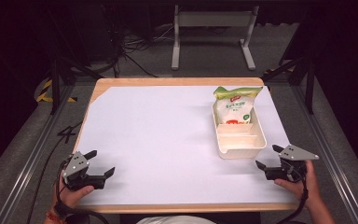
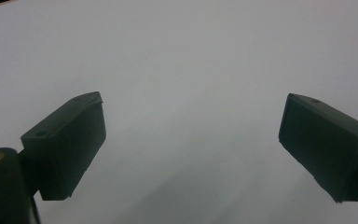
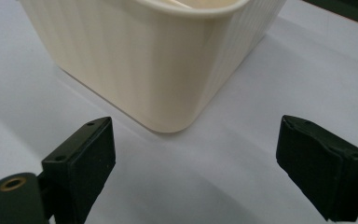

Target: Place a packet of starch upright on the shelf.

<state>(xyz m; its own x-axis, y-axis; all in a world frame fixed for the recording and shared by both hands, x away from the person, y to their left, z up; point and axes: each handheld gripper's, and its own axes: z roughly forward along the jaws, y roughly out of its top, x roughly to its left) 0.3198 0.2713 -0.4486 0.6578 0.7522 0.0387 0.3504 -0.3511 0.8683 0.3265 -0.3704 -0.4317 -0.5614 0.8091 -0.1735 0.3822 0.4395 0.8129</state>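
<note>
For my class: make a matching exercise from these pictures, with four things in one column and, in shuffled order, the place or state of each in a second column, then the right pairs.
Things
1. left gripper
2. right gripper
3. bag
4. tray

Places or states
A. cream, divided, on the white sheet at the table's right
B. open, over bare sheet near the left front corner
C. green-topped, standing in the far compartment
D. open, fingers pointing at a tray corner

Pairs: 1-B, 2-D, 3-C, 4-A
</note>
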